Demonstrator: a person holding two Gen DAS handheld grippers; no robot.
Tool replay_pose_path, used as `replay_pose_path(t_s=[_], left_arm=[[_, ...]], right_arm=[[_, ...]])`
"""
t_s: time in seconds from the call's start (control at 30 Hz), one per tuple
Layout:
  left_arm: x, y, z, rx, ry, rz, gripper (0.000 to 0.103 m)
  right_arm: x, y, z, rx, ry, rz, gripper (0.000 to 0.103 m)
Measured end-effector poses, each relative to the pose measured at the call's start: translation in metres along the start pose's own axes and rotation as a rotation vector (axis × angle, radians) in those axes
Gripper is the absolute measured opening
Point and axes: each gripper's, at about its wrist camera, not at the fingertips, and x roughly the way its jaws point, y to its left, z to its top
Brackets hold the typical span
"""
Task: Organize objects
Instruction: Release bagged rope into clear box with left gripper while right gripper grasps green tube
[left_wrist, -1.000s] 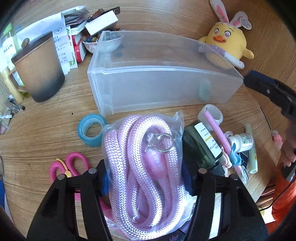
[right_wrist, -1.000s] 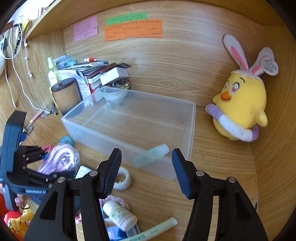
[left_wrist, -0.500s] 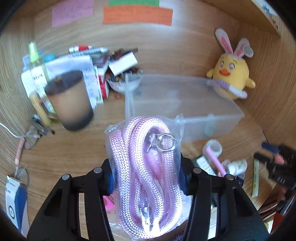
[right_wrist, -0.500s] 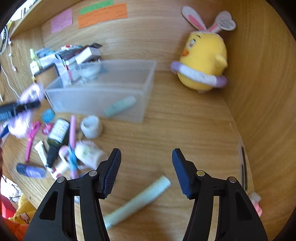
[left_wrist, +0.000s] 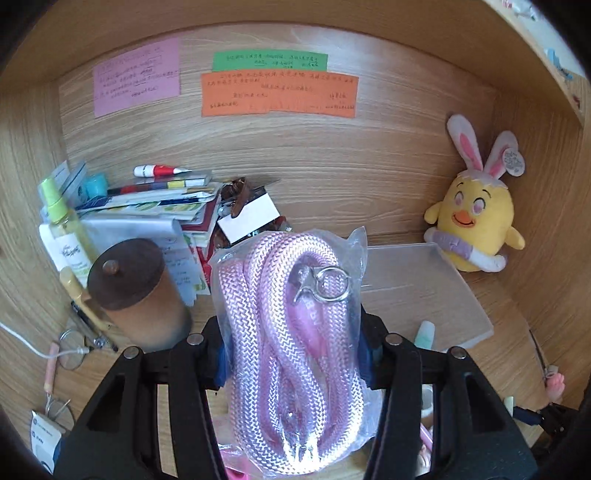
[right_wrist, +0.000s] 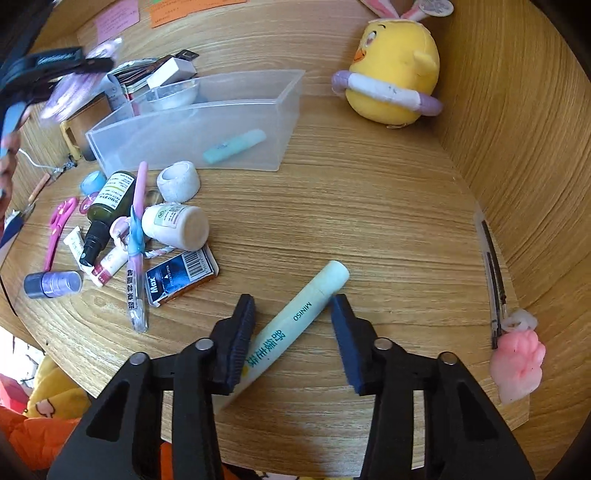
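Between spread right hand-held gripper (right_wrist: 291, 314) fingers, MINISO tube (right_wrist: 295, 319); left hand-held gripper (left_wrist: 291, 332) pinching bagged rope (left_wrist: 291, 332).

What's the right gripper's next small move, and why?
Probably close the right gripper on the MINISO tube: the tube lies on the desk diagonally between the open jaws, not yet clamped. The clear bin already holds a similar tube.

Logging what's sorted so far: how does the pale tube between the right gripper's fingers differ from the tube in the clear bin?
The MINISO tube lies on the desk between the open right gripper; the teal tube already lies inside the clear bin. The first looks longer and paler, the second greener. Both lie flat, slanted alike.
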Motion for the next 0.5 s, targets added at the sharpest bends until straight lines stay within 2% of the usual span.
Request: replay_pose_path(t_s=[0.17,0.33,0.43,0.5], left_arm=[[0.038,-0.013,0.007,0.032,0.078,0.002,0.052],[0.074,-0.021,0.003,0.045,0.175,0.003,0.053],[0.077,-0.021,-0.003,0.028,0.223,-0.035,0.054],[0.070,-0.019,-0.007,0.024,0.223,-0.054,0.054]], right_arm=[[0.000,0.007,0.002,-0.020,-0.028,0.011,0.015],[0.001,0.011,0.003,-0.032,-0.053,0.009,0.014],[0.003,0.012,0.005,-0.031,-0.058,0.015,0.014],[0.004,0.012,0.006,-0.032,-0.060,0.017,0.014]])
